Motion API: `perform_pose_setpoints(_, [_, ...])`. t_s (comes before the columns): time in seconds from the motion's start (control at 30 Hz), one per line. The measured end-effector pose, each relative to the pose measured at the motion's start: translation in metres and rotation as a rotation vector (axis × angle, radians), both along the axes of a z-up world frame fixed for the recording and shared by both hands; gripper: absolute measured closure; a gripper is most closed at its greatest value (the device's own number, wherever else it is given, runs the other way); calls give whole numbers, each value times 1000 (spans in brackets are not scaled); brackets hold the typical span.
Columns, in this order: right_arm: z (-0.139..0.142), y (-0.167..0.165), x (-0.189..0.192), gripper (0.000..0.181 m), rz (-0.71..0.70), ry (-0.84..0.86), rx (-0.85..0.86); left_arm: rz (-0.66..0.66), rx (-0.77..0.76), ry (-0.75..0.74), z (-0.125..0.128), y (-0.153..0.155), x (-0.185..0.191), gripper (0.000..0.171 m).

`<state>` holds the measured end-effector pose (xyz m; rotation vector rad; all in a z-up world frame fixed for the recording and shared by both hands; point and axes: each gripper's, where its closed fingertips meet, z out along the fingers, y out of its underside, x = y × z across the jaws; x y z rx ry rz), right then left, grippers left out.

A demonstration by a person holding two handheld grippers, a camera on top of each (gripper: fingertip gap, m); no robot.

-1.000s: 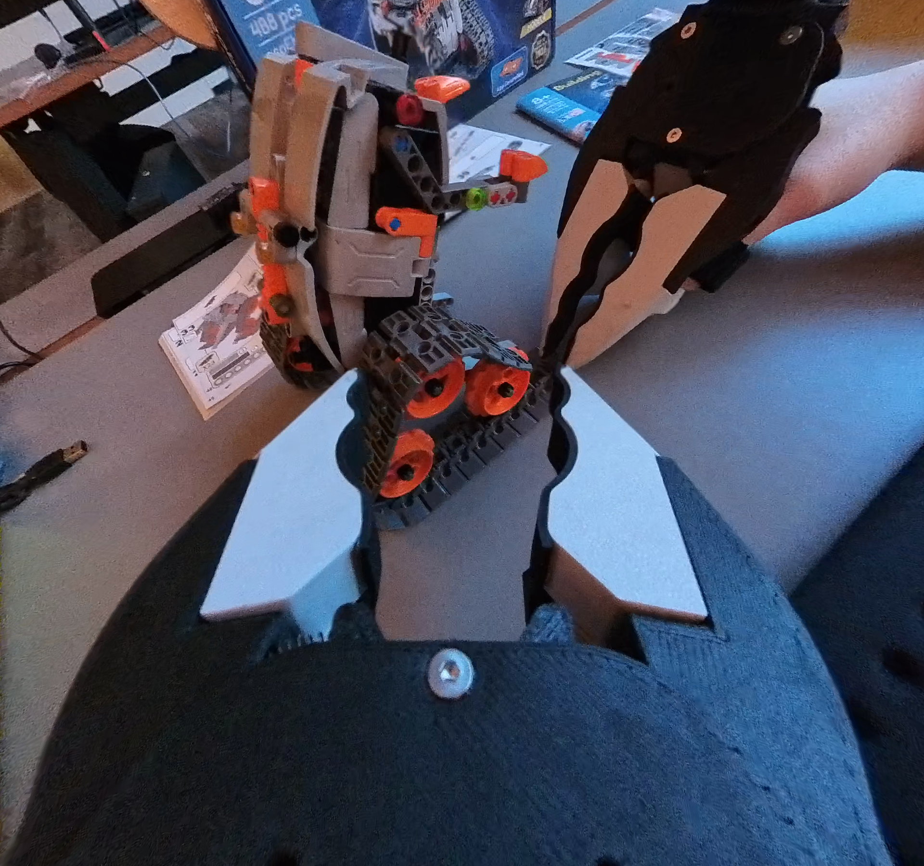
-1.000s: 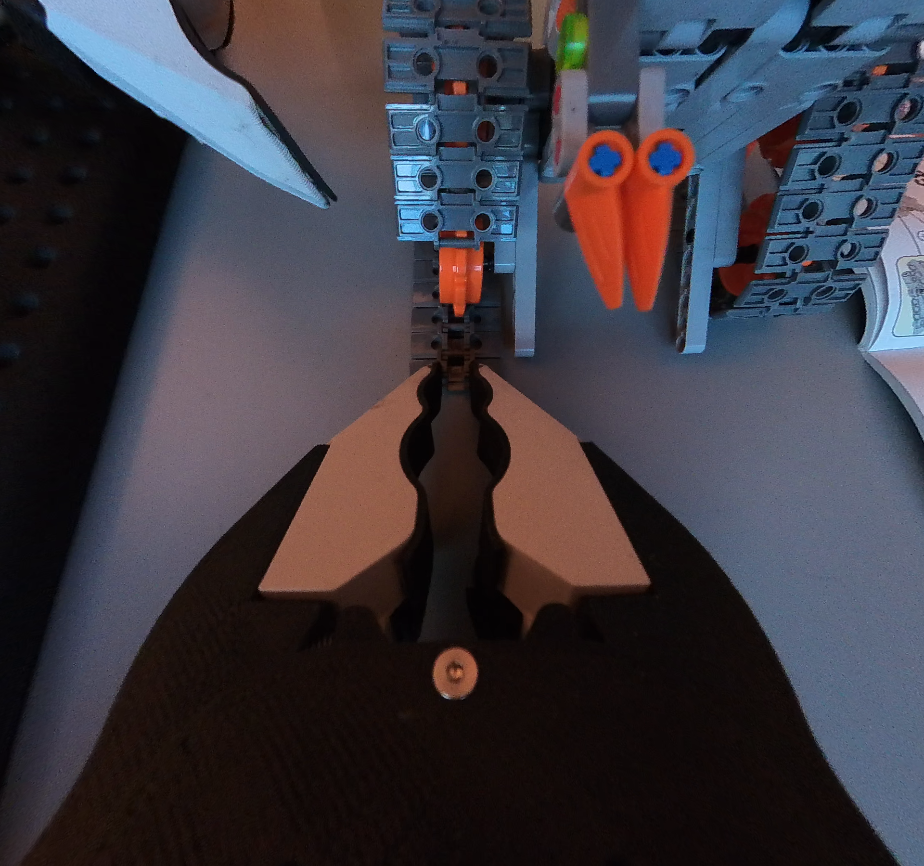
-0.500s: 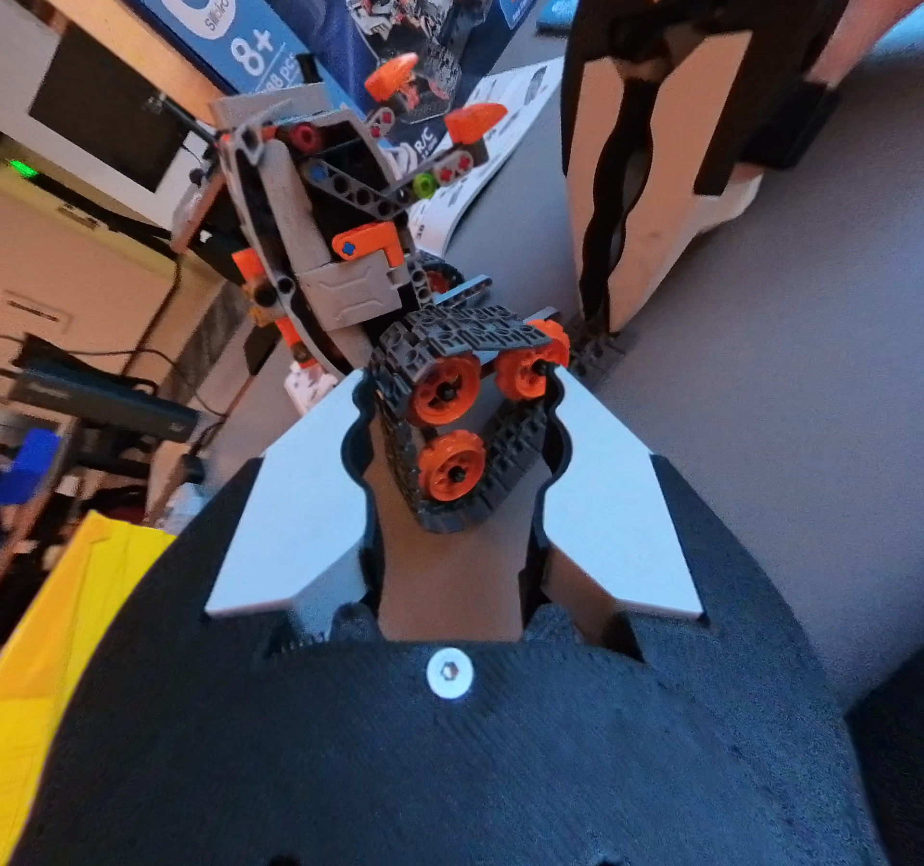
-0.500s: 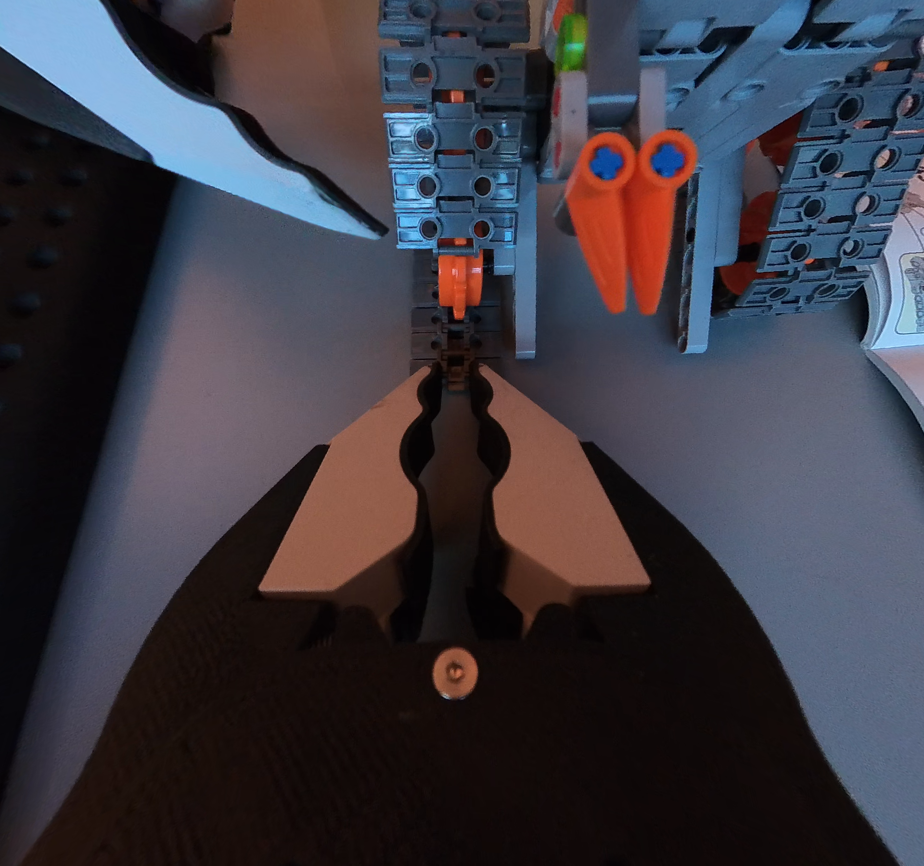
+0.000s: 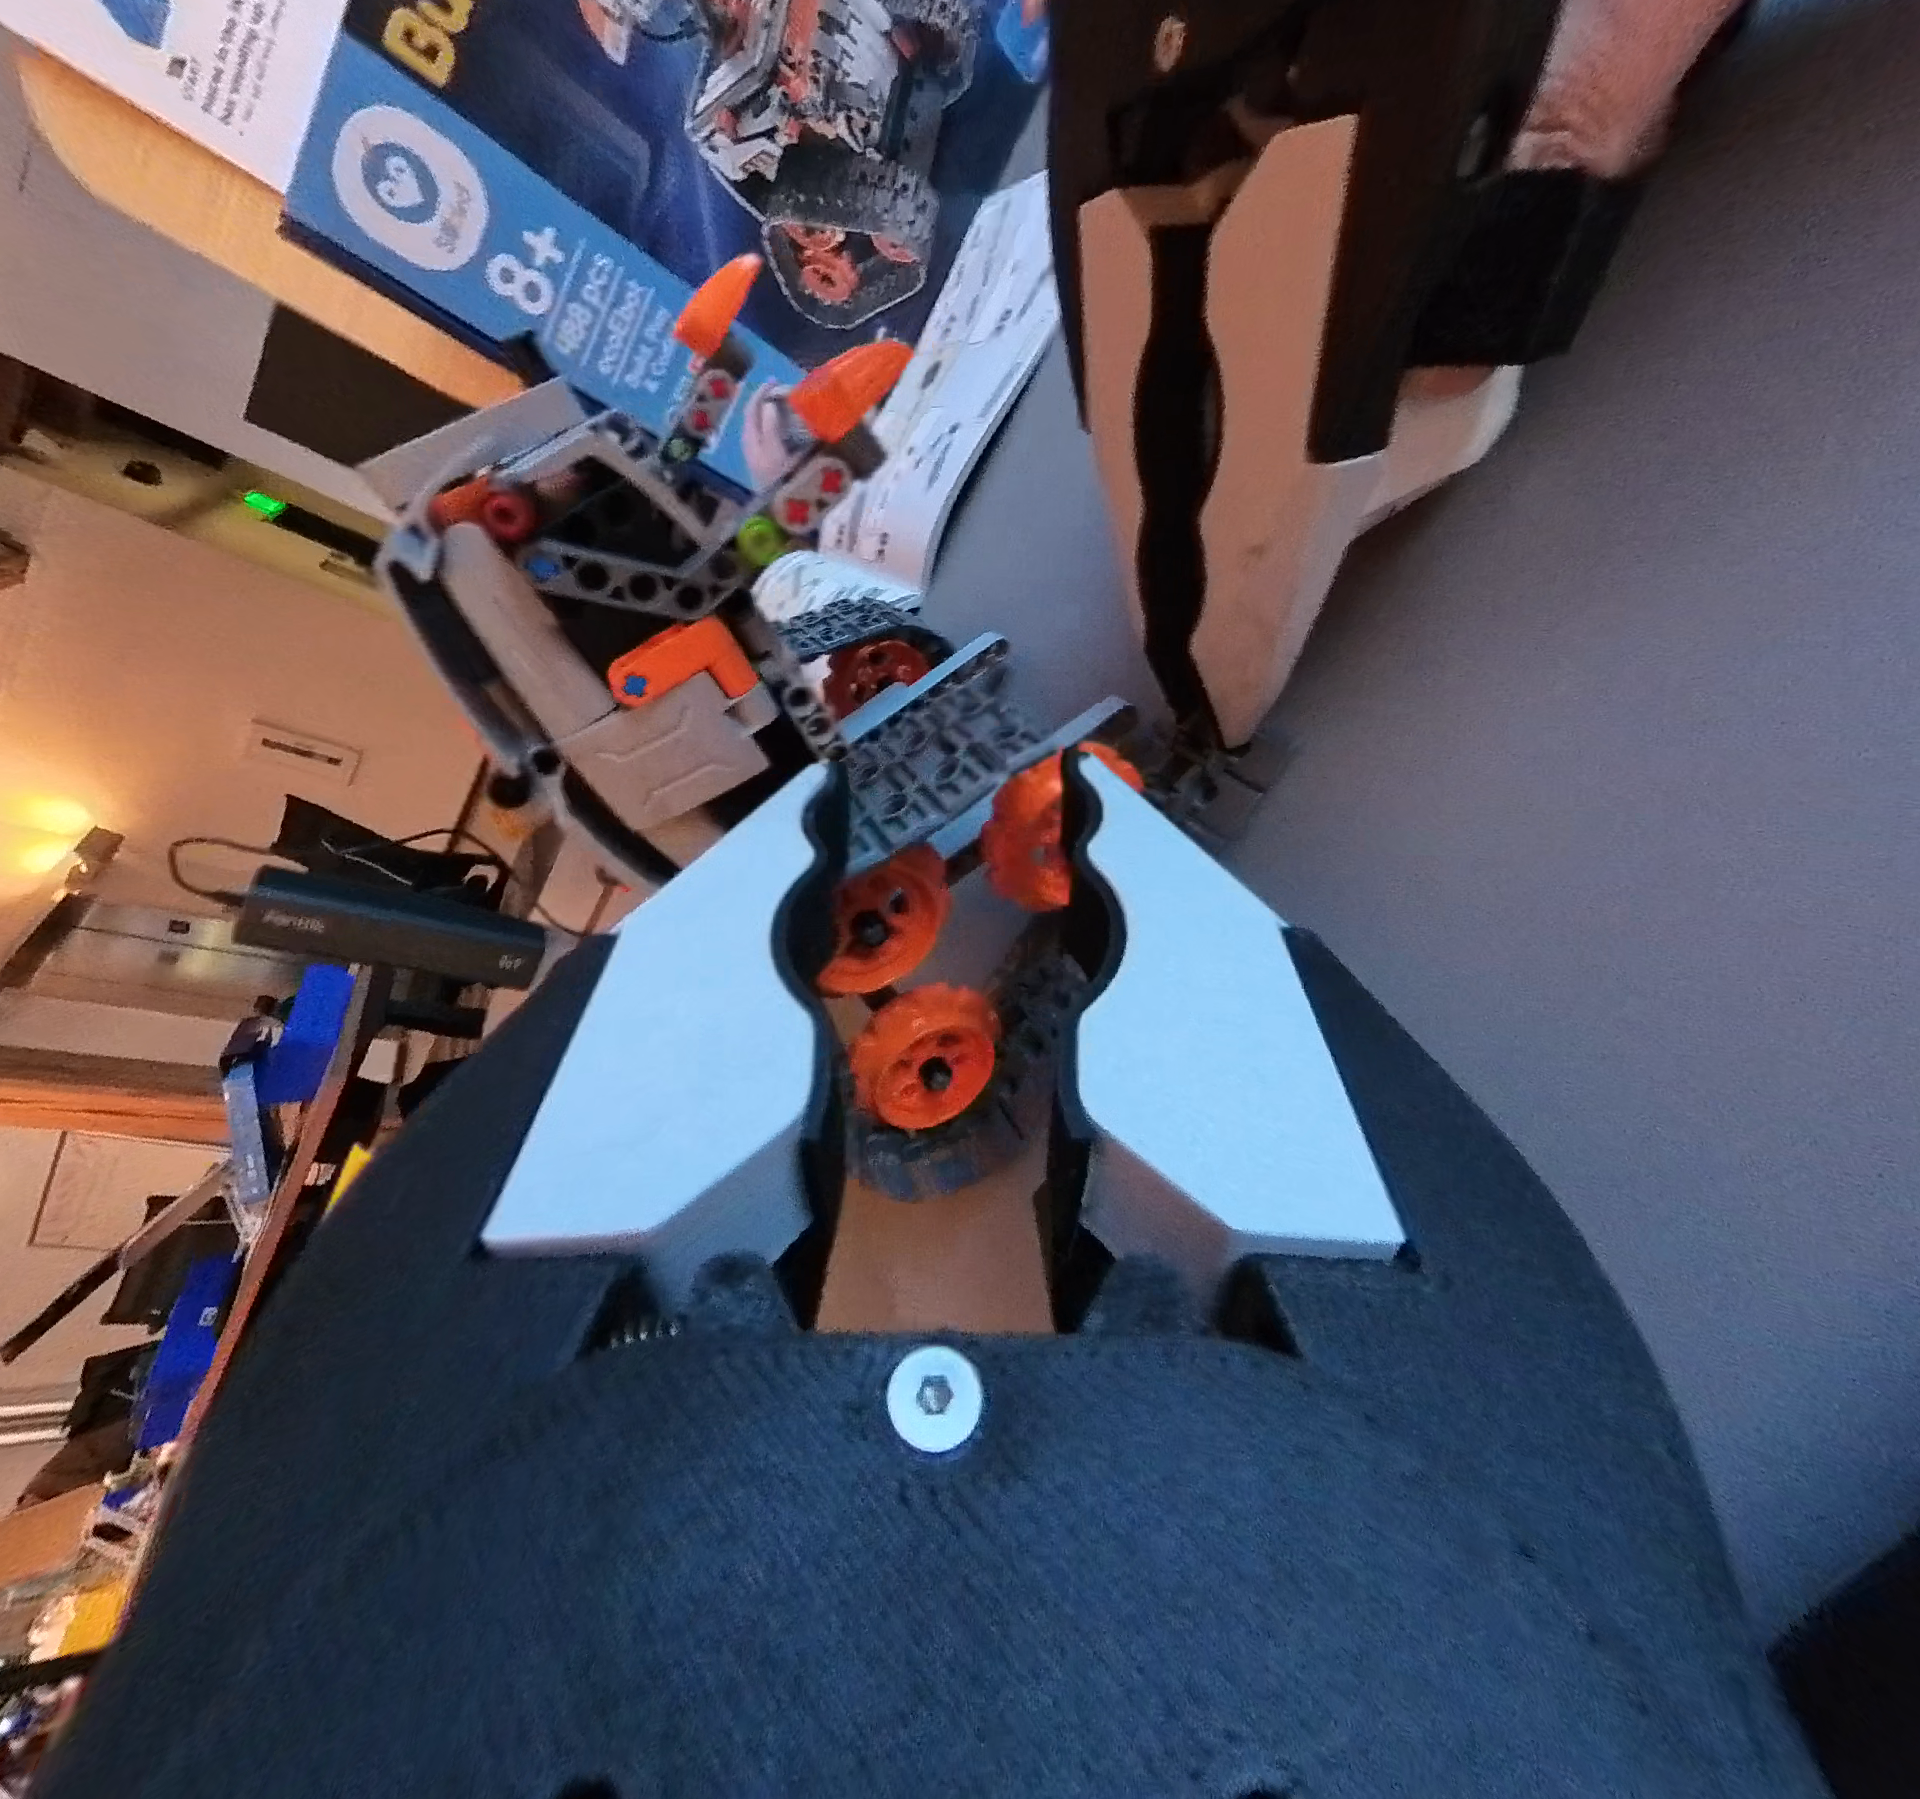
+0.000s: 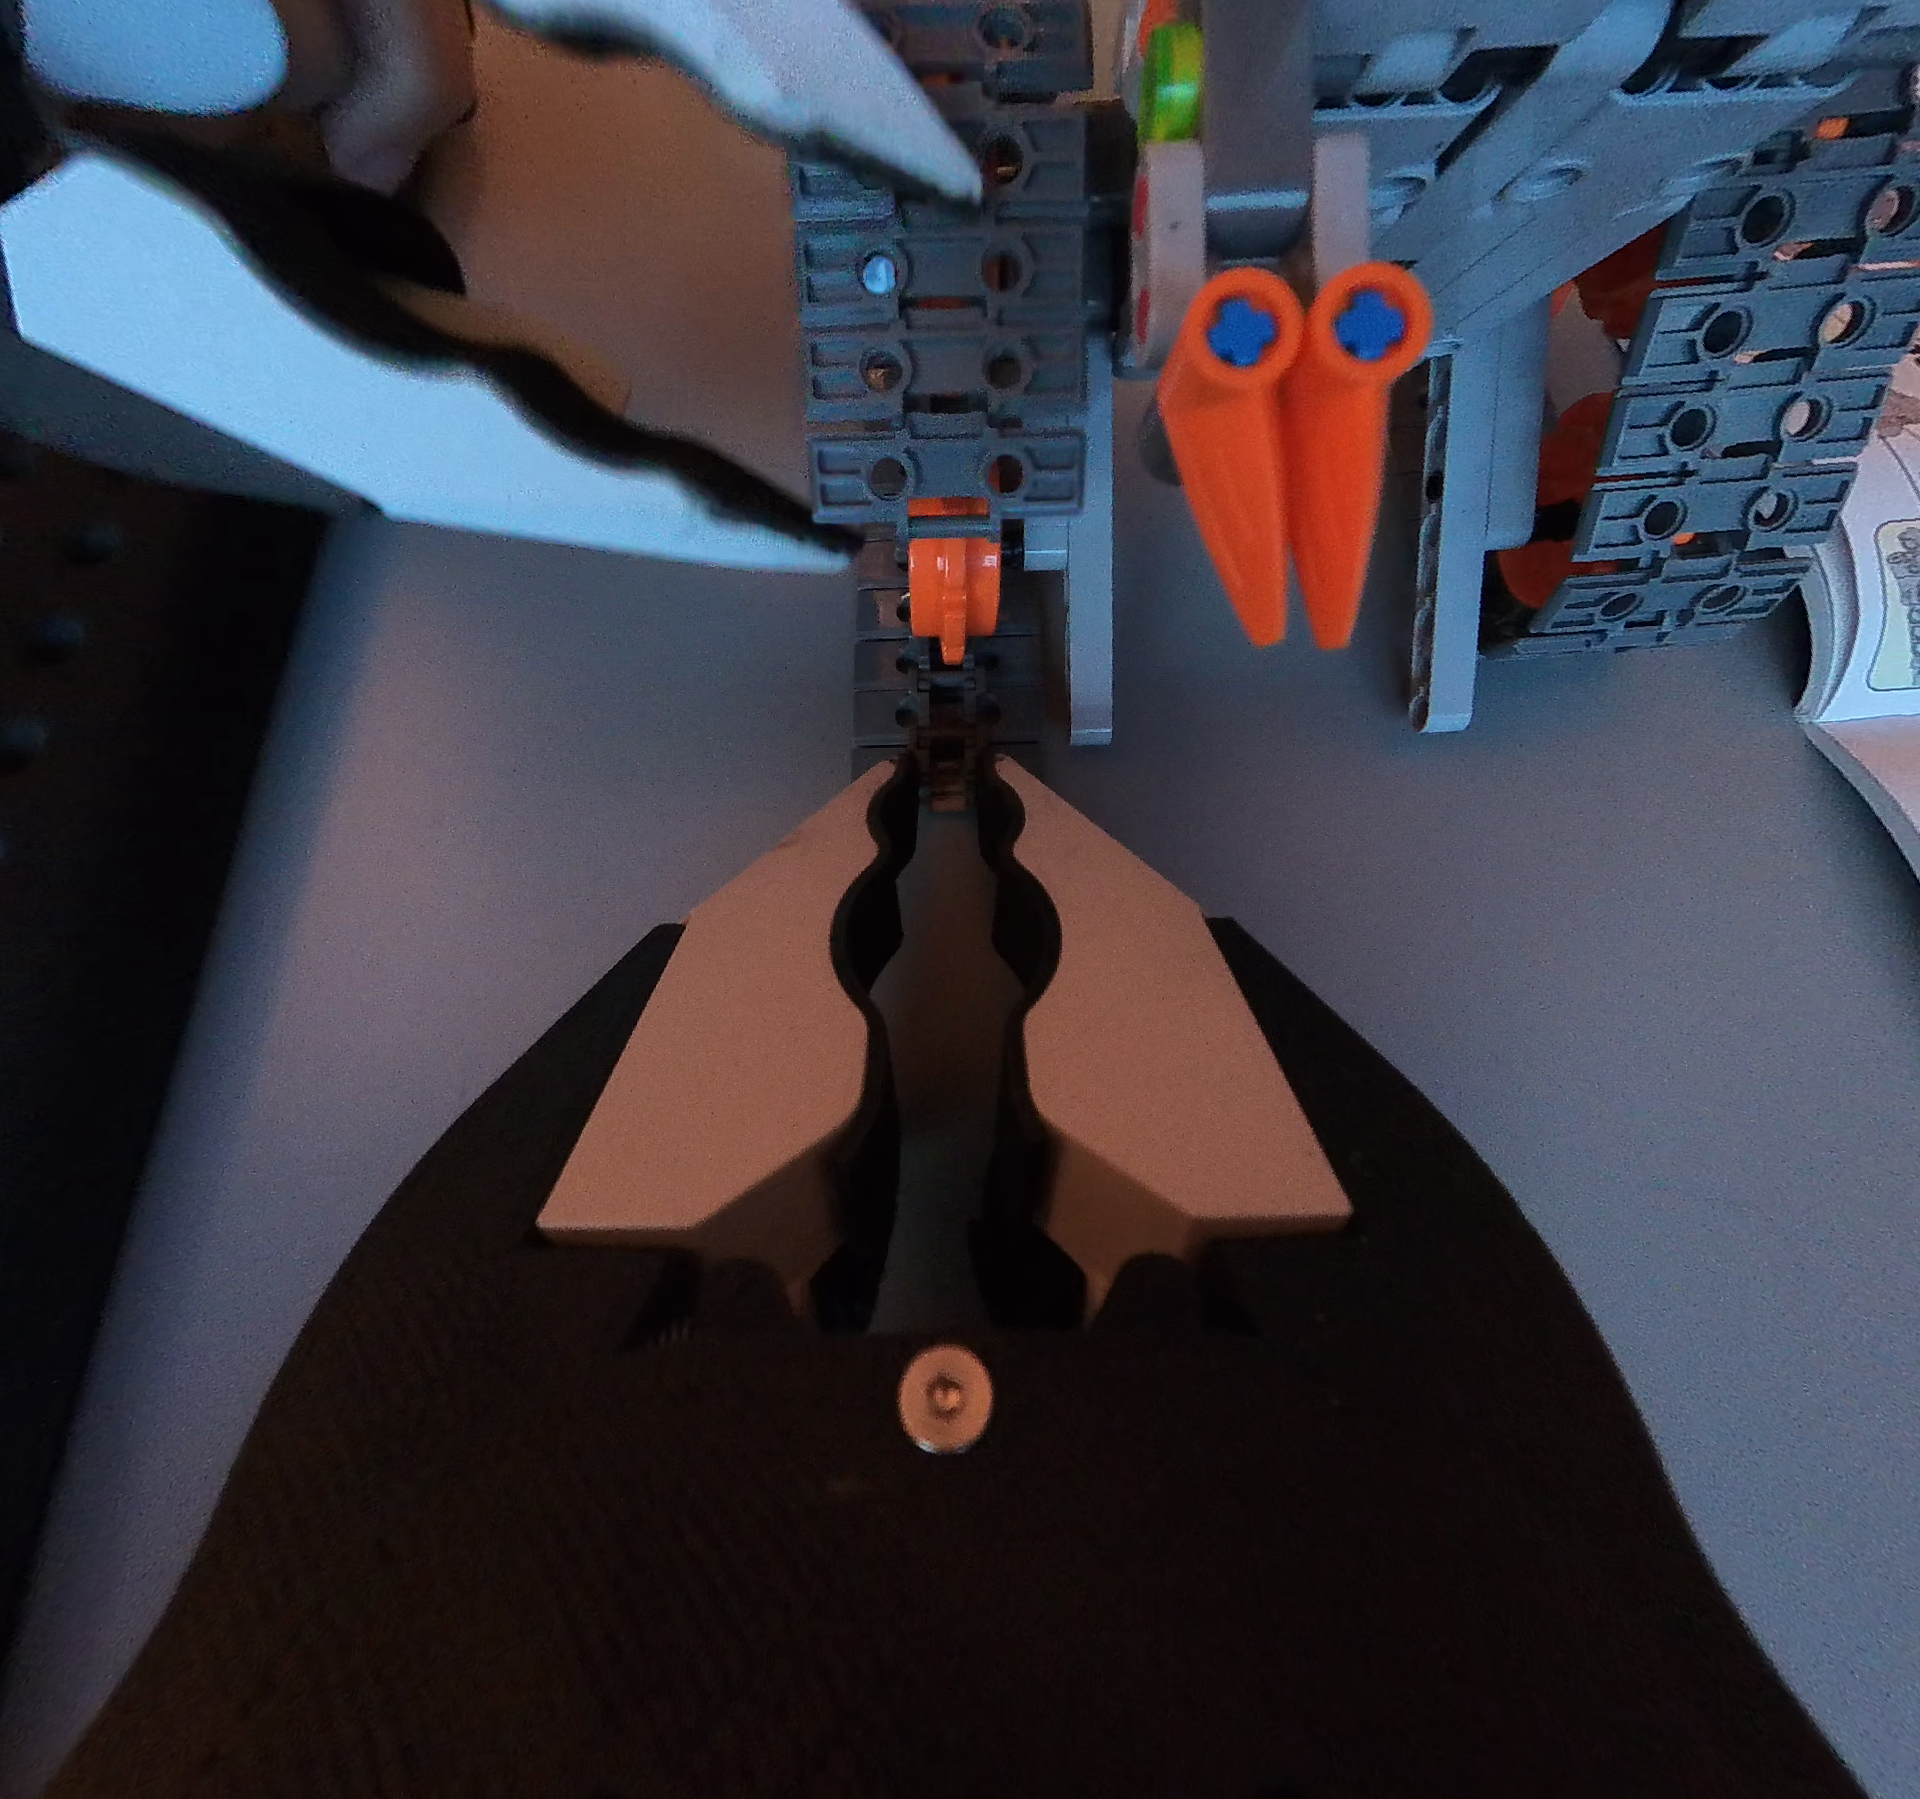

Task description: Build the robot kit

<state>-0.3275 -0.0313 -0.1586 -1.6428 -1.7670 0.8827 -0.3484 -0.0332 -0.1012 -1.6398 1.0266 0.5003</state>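
Left wrist view: left tool (image 5: pixel 951 783) at frame centre, jaws partly closed around the tracked wheel unit (image 5: pixel 940 928) of a grey-and-orange brick robot model (image 5: pixel 644 627), pale fingers (image 5: pixel 686 1053) pressed to either side of the dark tread, three orange wheels showing in the gap between them. Rest of the model tilted up and to the left of the tool, two orange cone tips (image 5: pixel 790 347) pointing toward the upper middle. Blue toy box (image 5: pixel 644 87) across the top of the frame, an instruction booklet (image 5: pixel 966 399) lying just below it on the grey desk (image 5: pixel 1558 866). Right tool (image 5: pixel 1205 721) in the upper right, pointing down, tips nearly together on a small dark piece at the far end of the tread, a bare hand (image 5: pixel 1652 14) behind it. Cluttered shelves and a green light in the blurred left background. Right wrist view: right tool (image 6: pixel 943 762) at frame centre, jaws almost closed, tips pinching the near end of the dark tread strip (image 6: pixel 940 700) resting on the desk (image 6: pixel 520 814), just below a small orange piece (image 6: pixel 951 586). Tread links (image 6: pixel 945 357) rising straight above. Left tool (image 6: pixel 914 357) reaching in from the upper left, blurred, one finger over the upper links, the other beside the lower links. Two orange cones (image 6: pixel 1288 440) hanging right of centre, second tread (image 6: pixel 1725 440) and booklet (image 6: pixel 1881 627) at the right edge.
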Motion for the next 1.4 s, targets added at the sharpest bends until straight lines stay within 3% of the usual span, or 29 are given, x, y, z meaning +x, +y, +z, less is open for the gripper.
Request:
perform_pose_setpoints(0.17, [0,0,0,169,0,1,7,-18,-7,155,-19,-1,6,126])
perform_pose_setpoints(0.47, [1,0,2,169,12,-1,37,-59,-50,108,-22,-23,30,142])
perform_pose_setpoints(0.63, [8,2,3,170,4,13,22,4,-140,80,-35,-22,36,149])
perform_pose_setpoints(0.83, [12,2,1,170,-15,13,-9,95,-193,137,-47,-10,28,150])
perform_pose_setpoints(1.07, [14,4,-1,170,-44,7,-27,205,-188,247,-54,-1,22,166])
perform_pose_setpoints(1.23, [20,3,-6,168,-43,96,-56,234,-206,145,-52,-1,18,168])
perform_pose_setpoints(1.3, [25,1,-4,151,-39,117,-81,247,-212,90,-50,-2,17,169])
perform_pose_setpoints(1.4, [27,1,9,149,7,149,-11,262,-233,7,-47,-5,12,169])
